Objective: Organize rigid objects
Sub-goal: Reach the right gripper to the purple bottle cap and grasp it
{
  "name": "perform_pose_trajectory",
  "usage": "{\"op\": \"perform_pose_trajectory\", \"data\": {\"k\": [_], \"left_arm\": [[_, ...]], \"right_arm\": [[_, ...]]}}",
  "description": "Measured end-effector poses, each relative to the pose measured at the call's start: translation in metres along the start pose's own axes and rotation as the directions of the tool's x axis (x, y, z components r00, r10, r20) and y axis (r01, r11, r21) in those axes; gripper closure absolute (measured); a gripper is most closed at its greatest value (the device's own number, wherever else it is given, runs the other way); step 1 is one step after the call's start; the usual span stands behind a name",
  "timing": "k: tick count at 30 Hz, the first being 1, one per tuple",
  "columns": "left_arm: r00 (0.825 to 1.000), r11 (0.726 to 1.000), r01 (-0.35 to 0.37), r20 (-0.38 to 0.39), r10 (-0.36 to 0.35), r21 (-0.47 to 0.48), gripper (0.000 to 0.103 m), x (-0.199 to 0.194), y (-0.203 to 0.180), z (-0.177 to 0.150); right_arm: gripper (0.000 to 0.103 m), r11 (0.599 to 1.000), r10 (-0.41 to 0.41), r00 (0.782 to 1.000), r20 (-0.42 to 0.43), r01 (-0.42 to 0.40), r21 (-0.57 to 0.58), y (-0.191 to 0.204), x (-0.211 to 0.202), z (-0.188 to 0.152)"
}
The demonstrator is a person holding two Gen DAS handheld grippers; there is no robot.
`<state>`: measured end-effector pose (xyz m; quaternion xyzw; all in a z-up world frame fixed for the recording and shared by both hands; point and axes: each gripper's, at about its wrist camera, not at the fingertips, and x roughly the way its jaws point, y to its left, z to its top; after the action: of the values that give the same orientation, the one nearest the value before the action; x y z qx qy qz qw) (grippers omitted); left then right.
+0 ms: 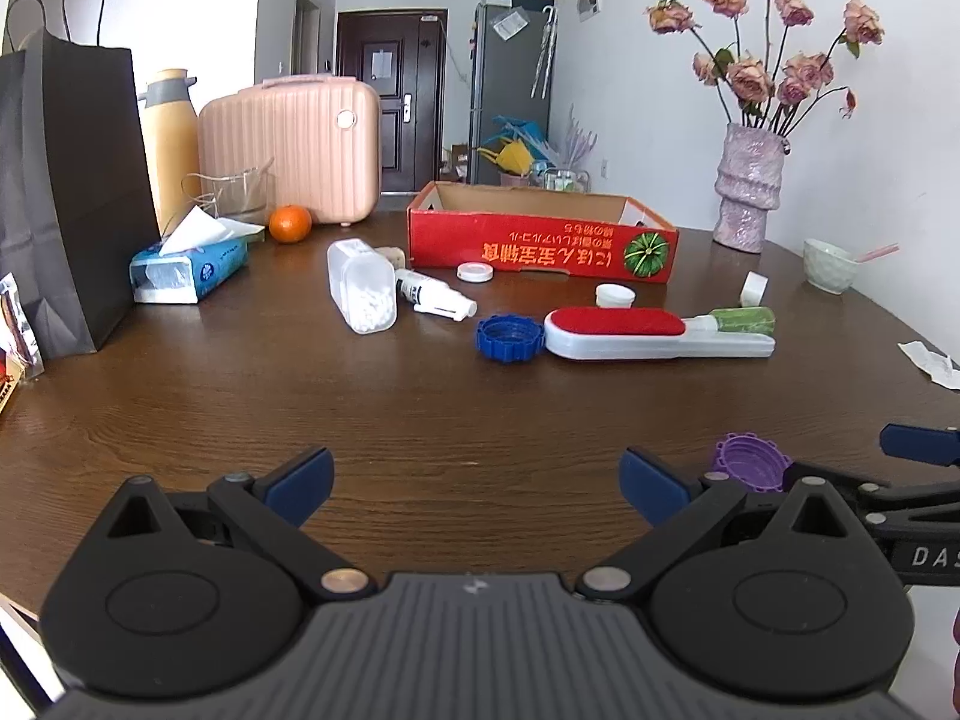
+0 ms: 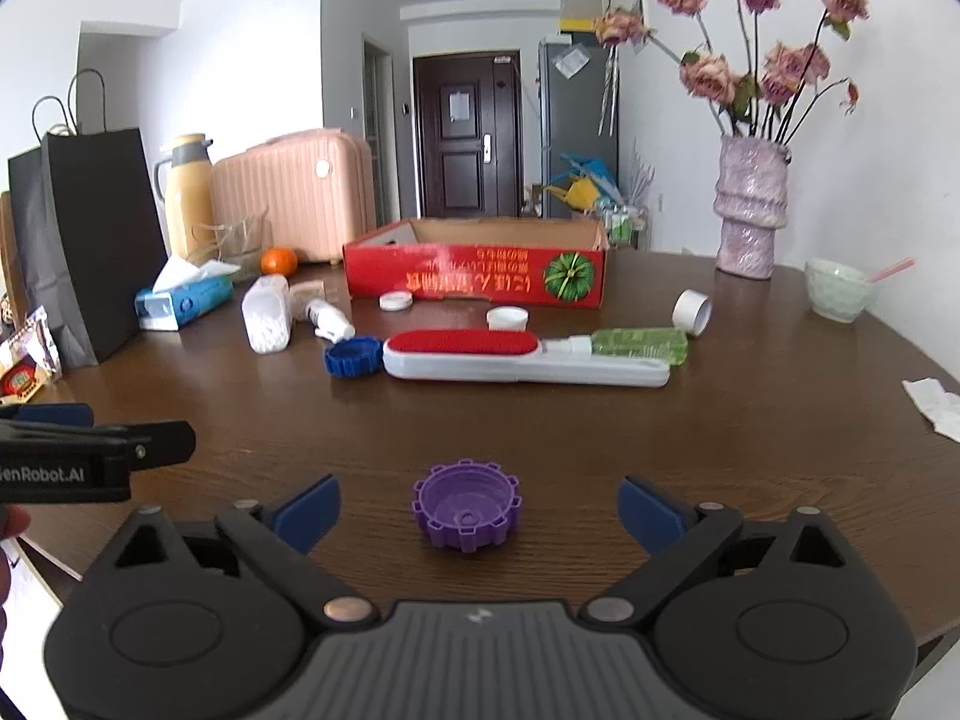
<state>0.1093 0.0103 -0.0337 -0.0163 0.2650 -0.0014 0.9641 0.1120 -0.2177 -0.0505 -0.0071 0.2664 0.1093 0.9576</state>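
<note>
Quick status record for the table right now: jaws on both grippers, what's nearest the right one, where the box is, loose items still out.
left gripper: jaws open, nothing between them
right gripper: jaws open, astride the purple cap, pads not touching it
purple cap: on table, open side up
red box: far side of table, top open
still out: blue cap, lint brush, white jar

You have a glossy wood-grain tabletop [image 2: 750, 420], ridged purple plastic cap [image 2: 466, 504], printed cardboard box [image 2: 474, 273], matt paper bag [image 2: 90, 228].
</note>
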Motion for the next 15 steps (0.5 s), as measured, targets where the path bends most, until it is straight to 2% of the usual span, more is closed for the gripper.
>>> {"op": "perform_pose_trajectory", "data": {"k": [7, 15], "left_arm": [[1.0, 1.0, -0.004, -0.03, 0.004, -0.003, 0.0, 0.018, 0.001, 0.0], [0.998, 1.0, -0.004, -0.064, 0.004, -0.01, 0.0, 0.039, 0.003, 0.003]], "right_arm": [[0.017, 0.999, 0.032, 0.998, -0.052, -0.032, -0.003, -0.003, 0.028, -0.002], [0.036, 0.999, 0.05, 0.994, -0.098, -0.051, -0.007, -0.006, 0.055, 0.0]]}}
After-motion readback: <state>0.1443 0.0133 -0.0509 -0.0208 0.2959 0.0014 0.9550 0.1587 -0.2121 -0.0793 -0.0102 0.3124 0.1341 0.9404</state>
